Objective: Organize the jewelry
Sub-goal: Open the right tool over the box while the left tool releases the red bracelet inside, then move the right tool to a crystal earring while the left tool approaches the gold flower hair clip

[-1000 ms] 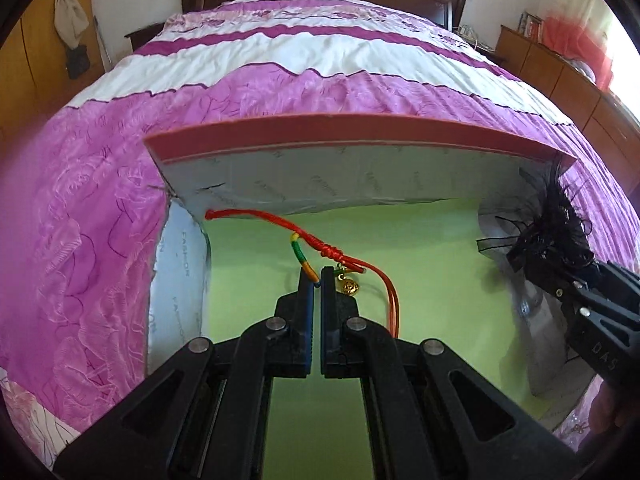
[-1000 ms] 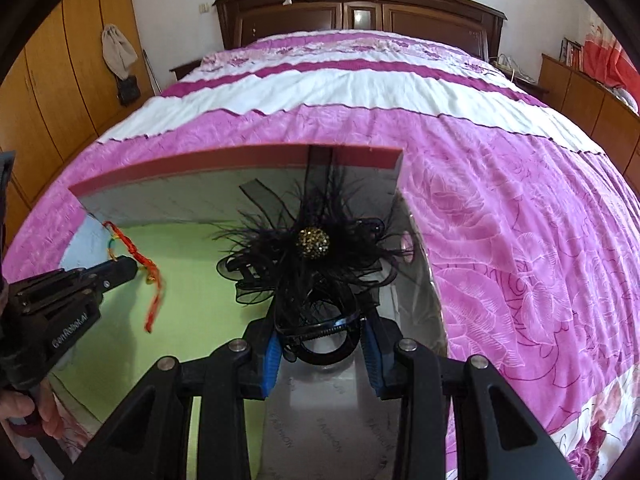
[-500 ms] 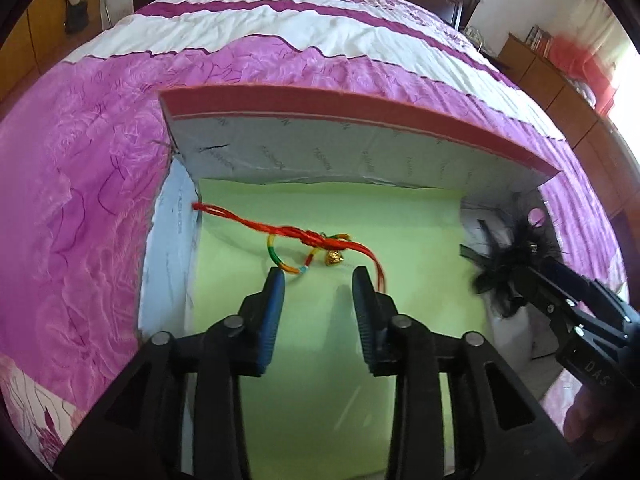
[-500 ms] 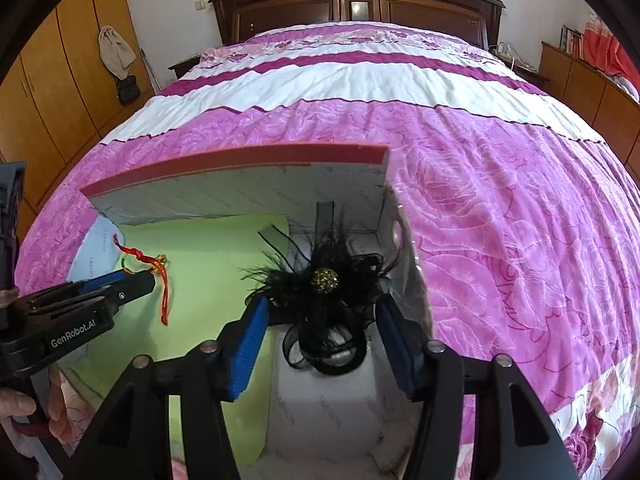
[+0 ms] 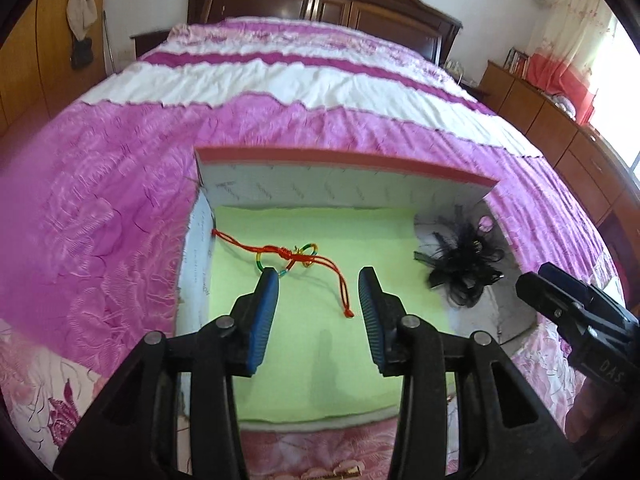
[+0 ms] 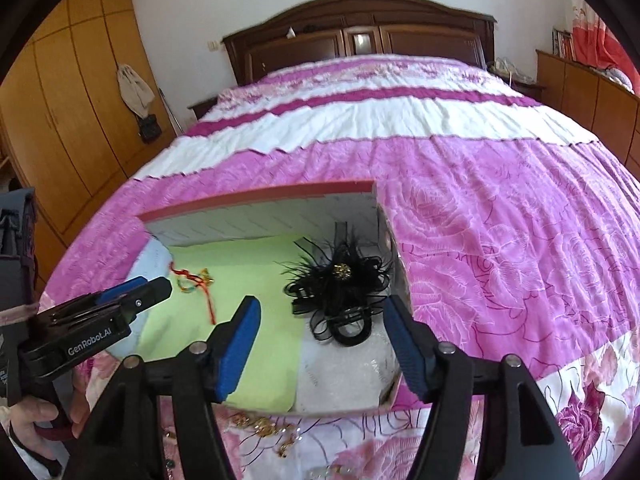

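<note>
With both items lying loose in the box [image 5: 344,160], the red cord bracelet [image 5: 288,258] on the green liner at the left and the black feather hair clip [image 6: 340,280] at the right, both tools have just been opening: the left gripper [image 5: 318,300] and right gripper [image 6: 320,332] stand parted, nothing between their pads. Dipping back in could snag the cord's tail or feathers and drag them out. Walls fence the far and side edges; the near side is open, with more jewelry [image 6: 260,428] there.

Bracelet [image 5: 298,258] lies left of hairpiece [image 5: 466,266] in box [image 5: 344,158].
</note>
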`<state>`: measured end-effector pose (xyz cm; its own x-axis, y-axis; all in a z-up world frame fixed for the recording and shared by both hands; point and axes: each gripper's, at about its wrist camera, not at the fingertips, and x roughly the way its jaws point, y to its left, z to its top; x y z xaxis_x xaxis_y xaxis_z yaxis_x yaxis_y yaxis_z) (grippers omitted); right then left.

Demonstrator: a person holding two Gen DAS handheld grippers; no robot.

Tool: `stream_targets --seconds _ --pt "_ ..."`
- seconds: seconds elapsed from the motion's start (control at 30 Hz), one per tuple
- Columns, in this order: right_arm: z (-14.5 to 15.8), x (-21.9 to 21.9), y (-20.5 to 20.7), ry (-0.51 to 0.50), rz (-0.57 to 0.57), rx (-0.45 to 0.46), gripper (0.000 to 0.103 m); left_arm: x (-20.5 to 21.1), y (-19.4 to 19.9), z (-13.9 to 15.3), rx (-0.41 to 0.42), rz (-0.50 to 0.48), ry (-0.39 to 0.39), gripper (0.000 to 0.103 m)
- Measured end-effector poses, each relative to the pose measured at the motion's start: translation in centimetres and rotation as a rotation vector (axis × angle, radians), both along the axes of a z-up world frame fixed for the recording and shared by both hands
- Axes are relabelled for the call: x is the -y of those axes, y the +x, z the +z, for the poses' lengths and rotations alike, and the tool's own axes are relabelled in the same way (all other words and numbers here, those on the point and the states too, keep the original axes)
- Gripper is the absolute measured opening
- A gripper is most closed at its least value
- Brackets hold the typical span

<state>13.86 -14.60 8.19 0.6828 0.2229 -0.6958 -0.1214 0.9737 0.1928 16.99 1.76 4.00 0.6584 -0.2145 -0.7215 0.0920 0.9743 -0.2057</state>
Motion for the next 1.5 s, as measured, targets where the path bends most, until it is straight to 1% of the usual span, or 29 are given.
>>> stream_targets --seconds 0.13,0.27,0.4,0.53,0.73,0.87,1.0,1.1,1.27,1.5 --pt "1.0 0.0 -2.2 0.017 0.001 0.082 0.069 0.0 -1.6 1.3 0.071 0.001 0.009 0.034" --pt "1.9 0.1 -4.2 0.035 -0.014 0.143 0.071 -0.2 -3.2 2.4 0.128 0.011 0.005 0.035" --pt "2.7 0.7 -6.0 0.075 -0.035 0.195 0.073 -0.5 -5.4 3.4 0.189 0.02 -0.004 0.036" --pt "3.3 1.3 -8.0 0.095 -0.055 0.252 0.075 -0.6 -7.2 4.0 0.234 0.029 -0.004 0.038" --pt "3.3 1.6 -10.4 0.087 -0.068 0.285 0.076 -0.9 -9.6 4.4 0.263 0.035 -0.031 0.039" --pt "2.7 1.7 -11.7 0.066 -0.068 0.284 0.078 -1.2 -11.3 4.2 0.278 0.041 -0.021 0.04" --pt "1.9 1.9 -12.6 0.05 -0.066 0.265 0.079 -1.6 -12.1 3.5 0.256 0.049 -0.015 0.041" --pt "0.9 2.0 -12.9 0.043 -0.068 0.233 0.079 -1.7 -12.4 2.4 0.215 0.044 -0.005 0.043" --pt "-0.9 1.9 -13.0 0.022 -0.068 0.163 0.079 -1.4 -12.2 0.1 0.126 0.024 0.005 0.046" --pt "-3.1 1.8 -12.9 0.018 -0.063 0.073 0.079 -0.6 -11.5 -3.0 0.001 0.007 0.025 0.054"
